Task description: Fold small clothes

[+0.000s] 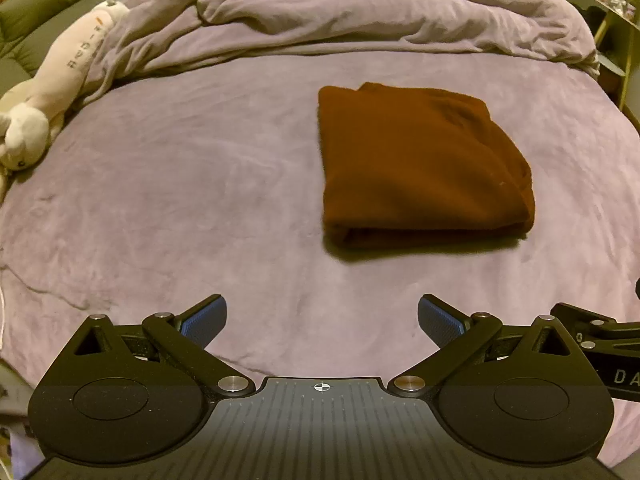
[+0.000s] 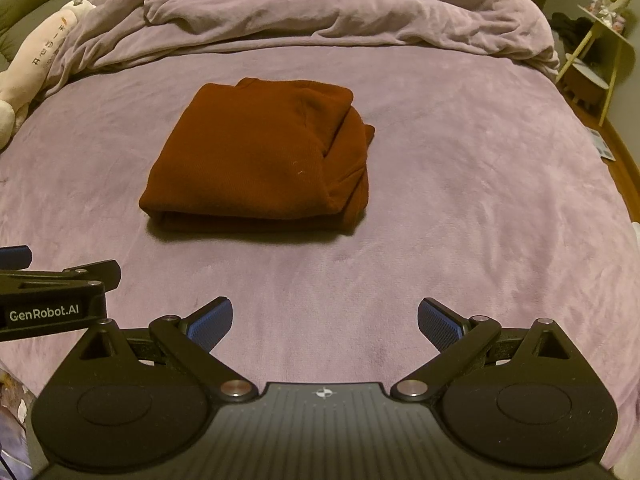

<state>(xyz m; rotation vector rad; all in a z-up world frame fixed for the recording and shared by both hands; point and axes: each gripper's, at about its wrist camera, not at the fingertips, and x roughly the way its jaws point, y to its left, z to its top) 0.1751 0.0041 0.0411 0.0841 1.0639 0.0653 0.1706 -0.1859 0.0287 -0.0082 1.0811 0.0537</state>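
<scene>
A rust-brown garment [image 1: 420,164] lies folded into a thick rectangle on the purple bed cover [image 1: 180,200]. It sits ahead and right of my left gripper [image 1: 322,320], which is open and empty, held back from it. In the right wrist view the folded garment [image 2: 260,160] lies ahead and left of my right gripper [image 2: 325,322], also open and empty. Its right side shows bunched layers. Part of the left gripper's body [image 2: 52,300] shows at the left edge of the right wrist view.
A crumpled purple duvet [image 1: 360,12] is heaped across the back of the bed. A long white plush toy [image 1: 52,92] lies along the left edge. A small side table [image 2: 600,52] stands on the wooden floor beyond the bed's right side.
</scene>
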